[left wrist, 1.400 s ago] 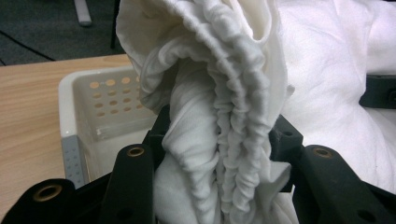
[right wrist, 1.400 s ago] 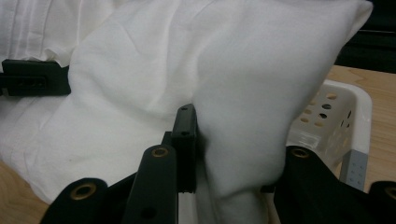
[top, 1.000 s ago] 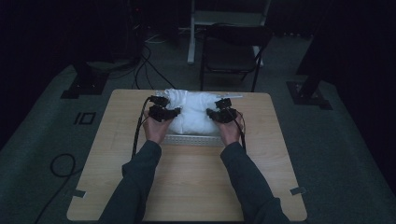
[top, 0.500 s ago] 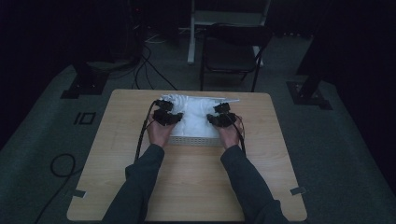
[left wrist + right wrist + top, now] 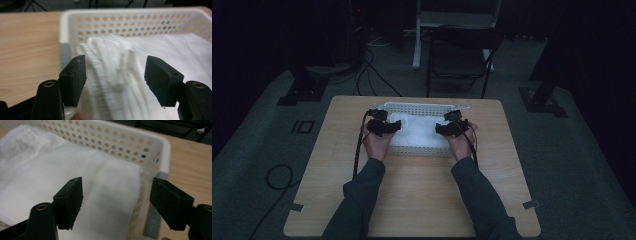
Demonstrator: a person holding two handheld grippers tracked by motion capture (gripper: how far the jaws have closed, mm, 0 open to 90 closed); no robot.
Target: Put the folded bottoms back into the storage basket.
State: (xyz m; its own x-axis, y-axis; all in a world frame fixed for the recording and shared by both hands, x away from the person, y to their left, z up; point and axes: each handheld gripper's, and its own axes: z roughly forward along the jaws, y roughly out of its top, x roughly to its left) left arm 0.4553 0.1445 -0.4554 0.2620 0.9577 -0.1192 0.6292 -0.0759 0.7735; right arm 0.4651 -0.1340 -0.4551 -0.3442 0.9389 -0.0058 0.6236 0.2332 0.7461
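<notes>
White cloth (image 5: 418,131) fills the basket (image 5: 422,107); left gripper (image 5: 398,125) and right gripper (image 5: 438,129) hover over its ends, fingers apart.

1. The perforated basket (image 5: 421,107) sits on the table (image 5: 412,200), toward its far edge.
2. The cloth (image 5: 417,131) lies inside the basket.
3. The left gripper (image 5: 384,127) is at the basket's left end, the right gripper (image 5: 451,128) at its right end.
4. A chair (image 5: 459,55) stands behind the table.
</notes>
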